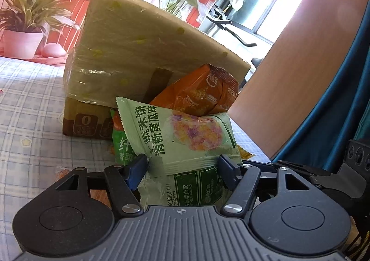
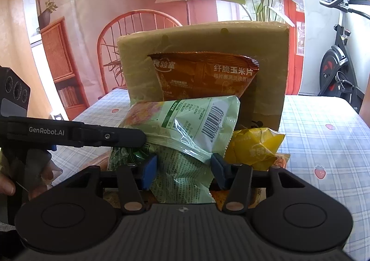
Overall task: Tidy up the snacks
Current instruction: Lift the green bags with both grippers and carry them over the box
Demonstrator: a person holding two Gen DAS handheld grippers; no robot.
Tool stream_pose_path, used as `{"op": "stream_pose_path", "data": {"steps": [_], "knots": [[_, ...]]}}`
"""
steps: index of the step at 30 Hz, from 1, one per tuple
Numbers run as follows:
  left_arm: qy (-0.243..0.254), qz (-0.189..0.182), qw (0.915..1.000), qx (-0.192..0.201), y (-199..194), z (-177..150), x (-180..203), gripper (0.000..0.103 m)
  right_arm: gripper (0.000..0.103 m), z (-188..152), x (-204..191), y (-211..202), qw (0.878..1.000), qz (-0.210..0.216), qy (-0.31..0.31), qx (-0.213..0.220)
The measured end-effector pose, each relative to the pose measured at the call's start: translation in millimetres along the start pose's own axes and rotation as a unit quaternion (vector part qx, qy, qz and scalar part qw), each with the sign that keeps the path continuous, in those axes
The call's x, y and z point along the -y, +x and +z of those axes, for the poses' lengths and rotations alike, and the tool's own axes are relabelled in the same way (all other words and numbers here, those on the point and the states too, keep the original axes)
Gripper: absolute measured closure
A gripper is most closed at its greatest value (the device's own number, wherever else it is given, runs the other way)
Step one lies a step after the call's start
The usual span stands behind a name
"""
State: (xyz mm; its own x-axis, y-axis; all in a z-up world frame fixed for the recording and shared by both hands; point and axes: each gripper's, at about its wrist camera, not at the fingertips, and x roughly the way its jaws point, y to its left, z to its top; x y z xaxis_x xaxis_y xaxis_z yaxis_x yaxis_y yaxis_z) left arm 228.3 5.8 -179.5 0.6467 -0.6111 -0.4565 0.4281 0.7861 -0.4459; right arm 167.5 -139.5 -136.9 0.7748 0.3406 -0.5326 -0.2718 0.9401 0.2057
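**Q:** Left wrist view: state of the left gripper (image 1: 182,164)?

**A:** Clamped on a light green packet (image 1: 185,138), with one blue pad (image 1: 136,169) against each side of its sealed near end. Packet held tilted, printed face up.

**Q:** Behind that packet?

**A:** An orange packet (image 1: 201,92), leaning on a taped cardboard box (image 1: 143,53). Box upright on the checked cloth of the table (image 1: 30,110). Pile on the near side of the box, close to the table edge that runs along the right of this view.

**Q:** Right wrist view: same items?

**A:** Confirmed. Light green packet (image 2: 196,120) seen barcode side up, with a black finger of the left gripper reaching it from the left. Orange packet (image 2: 203,73) above it, flat against the box (image 2: 266,41). A crumpled yellow packet (image 2: 254,147) just right of the pile, on the table (image 2: 323,133), touching the foot of the box.

**Q:** State of the right gripper (image 2: 185,166)?

**A:** Jaws partly apart, with a second green packet (image 2: 185,177), covered in fine print, filling the gap between the pads. Its crumpled left part spread past the left pad. Cannot tell whether gripped or only lying between the pads.

**Q:** Position of that second packet in the pile?

**A:** Lowest and nearest, partly under the light green packet, toward the near edge of the table.
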Motion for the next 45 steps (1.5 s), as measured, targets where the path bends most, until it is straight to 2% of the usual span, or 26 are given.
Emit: {"op": "stream_pose_path", "data": {"steps": [4, 5, 6, 14, 15, 18, 22, 25, 31, 37, 45], "knots": [[0.006, 0.002, 1.0, 0.002, -3.4, -3.2, 2.0, 0.033, 0.052, 0.6, -0.8, -1.6, 1.0, 0.001, 0.001, 0.003], [0.007, 0.001, 1.0, 0.002, -3.3, -3.3, 2.6, 0.033, 0.058, 1.0, -1.2, -2.7, 1.0, 0.002, 0.0, 0.005], [0.01, 0.002, 0.9999, 0.004, -4.1, -2.9, 4.0, 0.033, 0.06, 1.5, -2.2, -4.2, 1.0, 0.004, -0.003, 0.007], [0.017, 0.014, 0.9998, -0.003, -3.6, -3.3, 6.7, 0.036, 0.06, 1.7, -5.1, -6.4, 1.0, -0.002, -0.009, 0.011], [0.014, 0.016, 0.9998, -0.003, -3.0, -3.6, 5.2, 0.035, 0.059, 1.6, -4.6, -5.3, 1.0, -0.003, -0.008, 0.008], [0.002, 0.021, 0.9998, -0.002, -2.3, -5.4, -1.6, 0.033, 0.044, -0.4, 1.8, -1.4, 1.0, -0.008, 0.005, -0.001], [-0.022, 0.03, 0.9993, -0.003, -1.2, -8.5, -11.9, 0.028, 0.035, -5.5, 20.2, 6.7, 0.999, 0.015, 0.046, -0.014], [-0.025, 0.029, 0.9993, -0.005, 1.1, -8.0, -12.1, 0.027, 0.034, -7.2, 30.0, 9.3, 0.997, 0.033, 0.072, -0.013], [-0.012, 0.026, 0.9995, -0.011, 5.9, -7.1, -5.9, 0.026, 0.039, -4.0, 25.2, 10.3, 0.997, 0.045, 0.061, -0.005], [0.009, 0.02, 0.9997, 0.005, -7.7, -7.9, 2.6, 0.029, 0.042, -2.5, 17.4, 0.6, 0.998, 0.044, 0.045, 0.01], [0.033, 0.025, 0.9974, 0.058, -43.6, 12.6, 22.7, 0.029, 0.042, 17.1, 0.7, -23.0, 0.996, 0.057, 0.021, 0.057]]}}
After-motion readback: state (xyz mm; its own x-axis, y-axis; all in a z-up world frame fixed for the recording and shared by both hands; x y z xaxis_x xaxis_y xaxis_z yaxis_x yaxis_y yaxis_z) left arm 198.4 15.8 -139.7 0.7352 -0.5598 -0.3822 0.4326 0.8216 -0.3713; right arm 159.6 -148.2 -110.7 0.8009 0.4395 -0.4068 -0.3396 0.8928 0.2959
